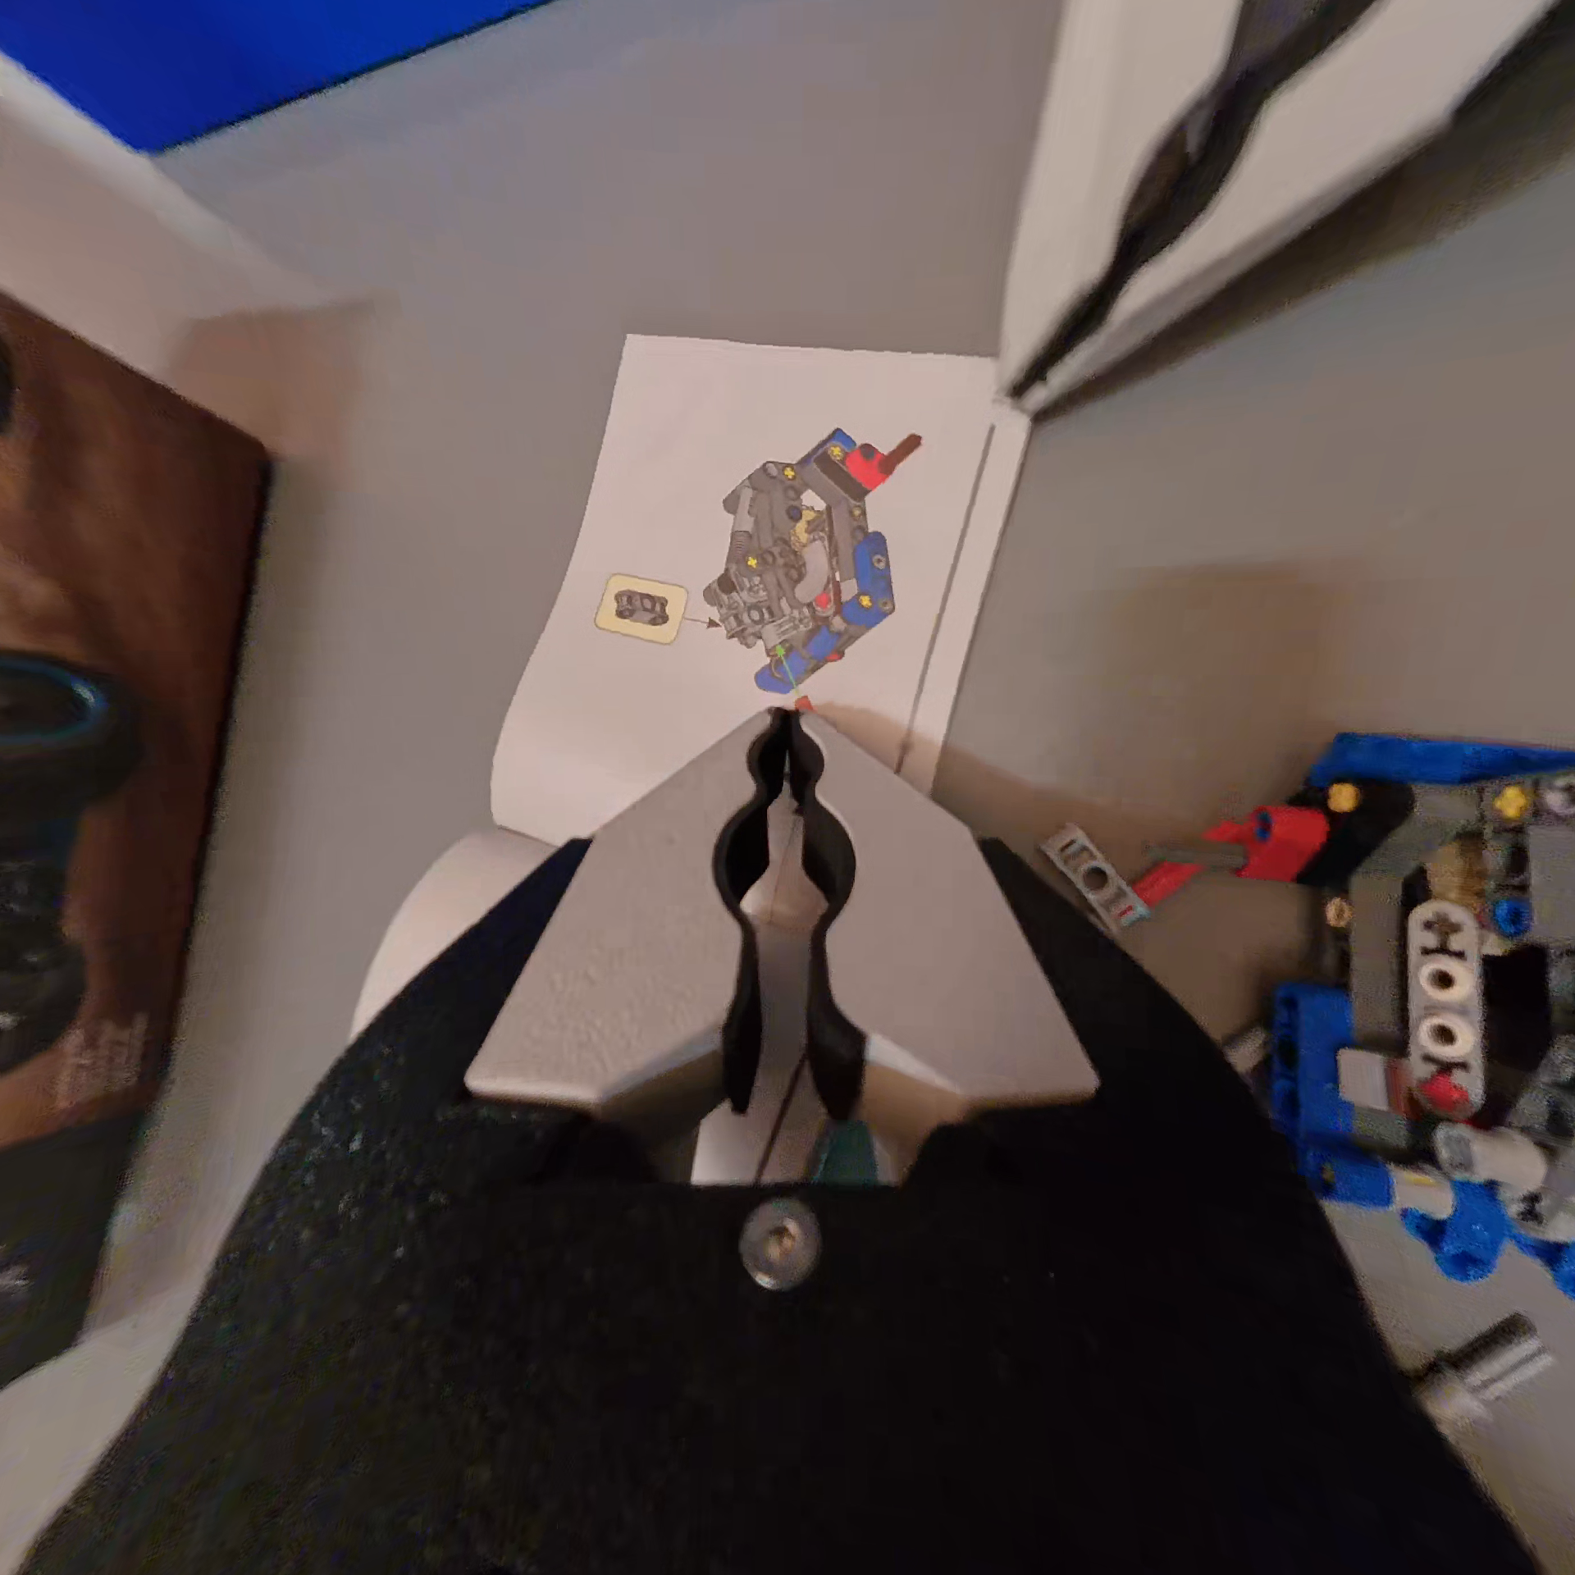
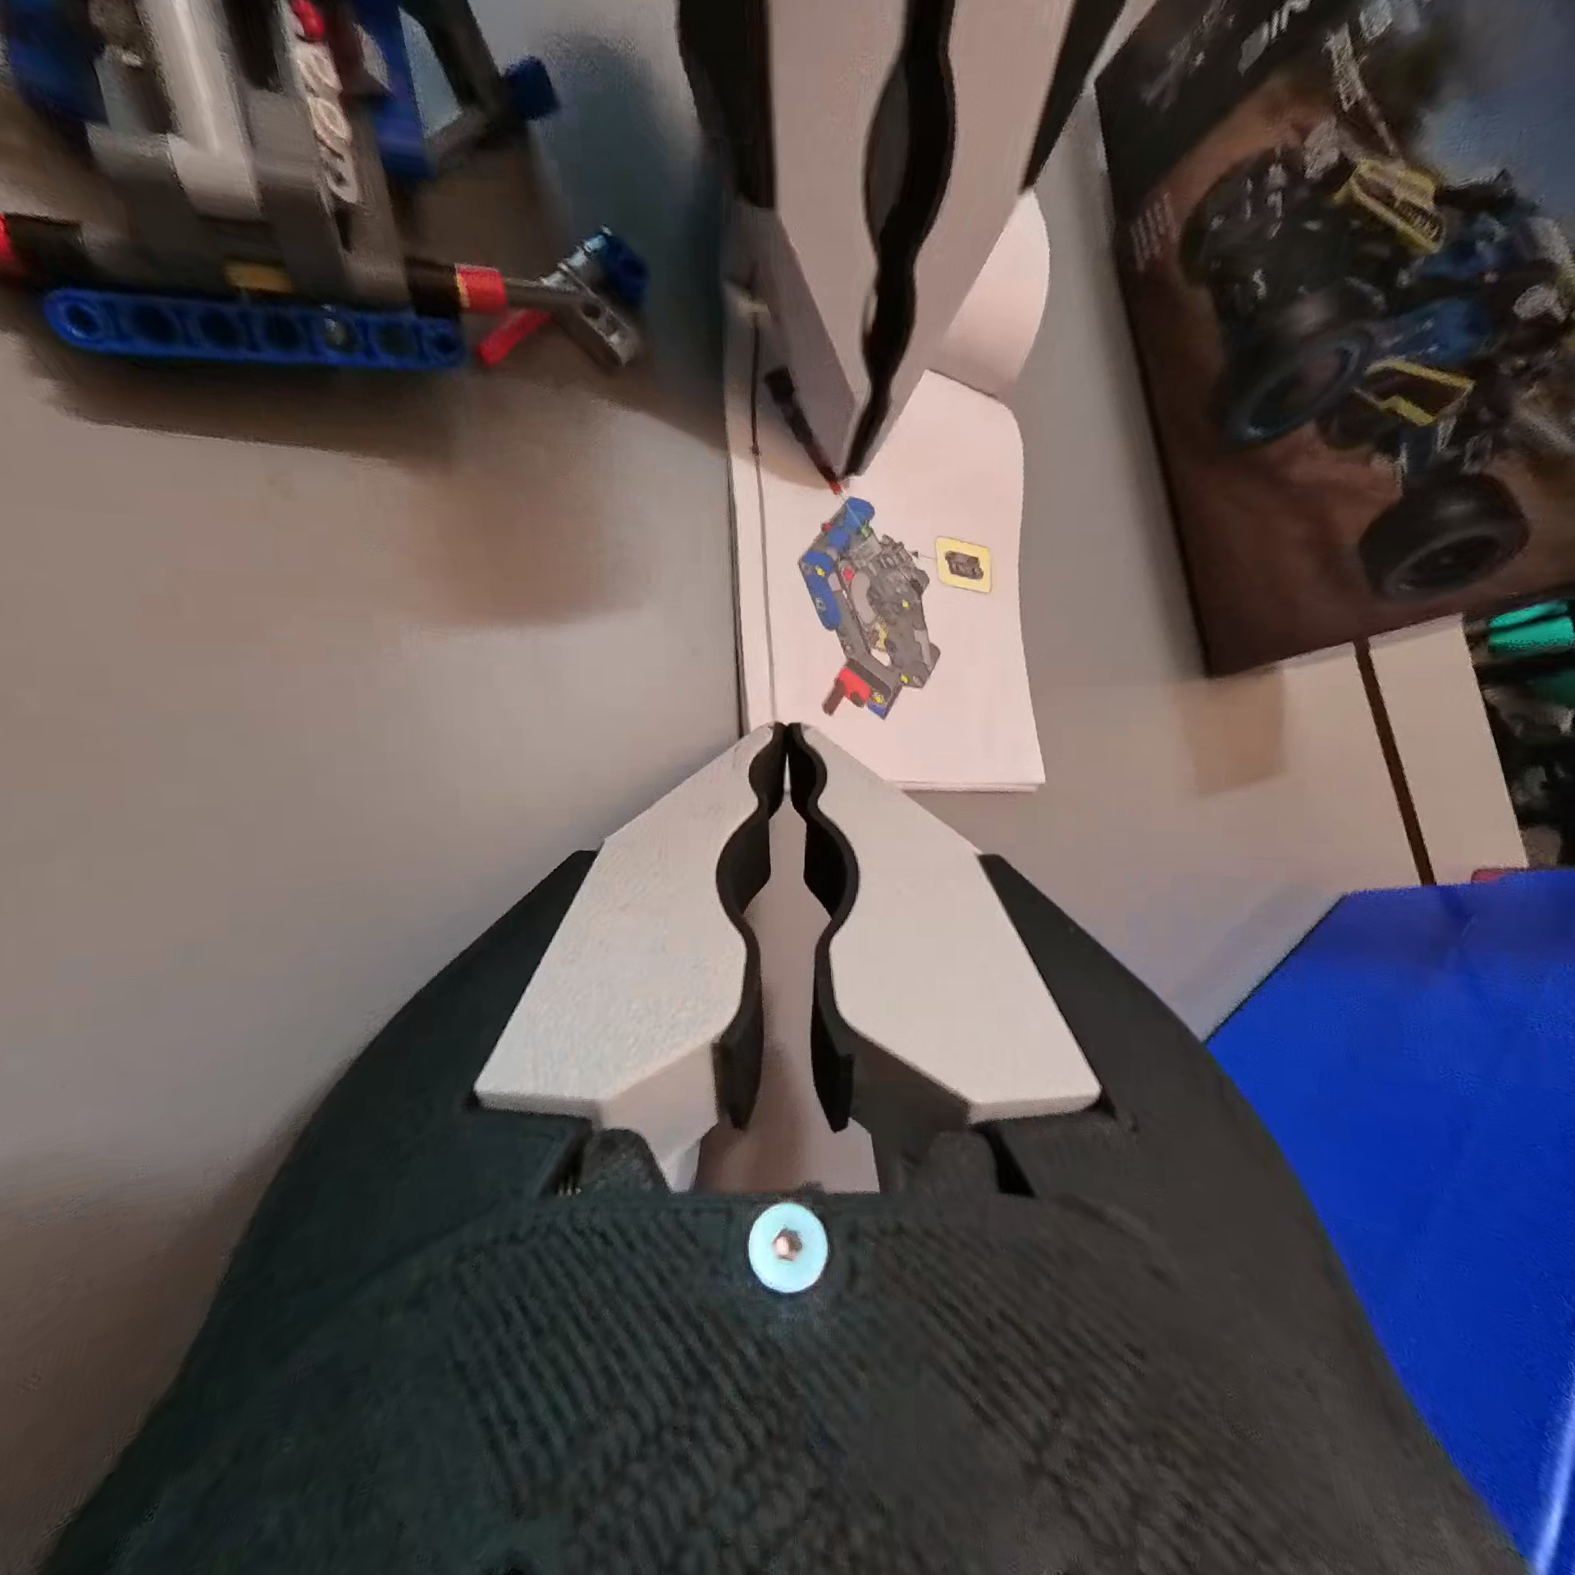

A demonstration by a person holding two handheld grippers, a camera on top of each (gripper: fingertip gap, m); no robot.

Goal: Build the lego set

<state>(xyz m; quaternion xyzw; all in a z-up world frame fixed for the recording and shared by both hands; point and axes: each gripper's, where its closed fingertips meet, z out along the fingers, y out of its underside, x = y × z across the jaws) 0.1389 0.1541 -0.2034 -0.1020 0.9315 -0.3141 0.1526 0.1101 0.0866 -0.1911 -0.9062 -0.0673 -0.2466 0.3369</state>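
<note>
While both grippers hung empty with jaws closed, the left gripper [image 1: 786,714] and right gripper [image 2: 785,727] pointed from opposite sides at the instruction booklet [image 1: 682,477] lying mid-table, seemingly so its step could be read, the half-built blue-and-grey lego model [image 2: 239,213] waiting just beside it.

A plain, matte grey-beige desk [image 2: 341,682] fills most of both views, lit softly with blurred shadows pooling at the upper left of the right wrist view. A bright blue surface [image 2: 1432,1108] cuts in at the lower right of that view and shows again at the upper left of the left wrist view. Dark clutter [image 2: 1525,699], too blurred to identify, sits at the right edge.
</note>
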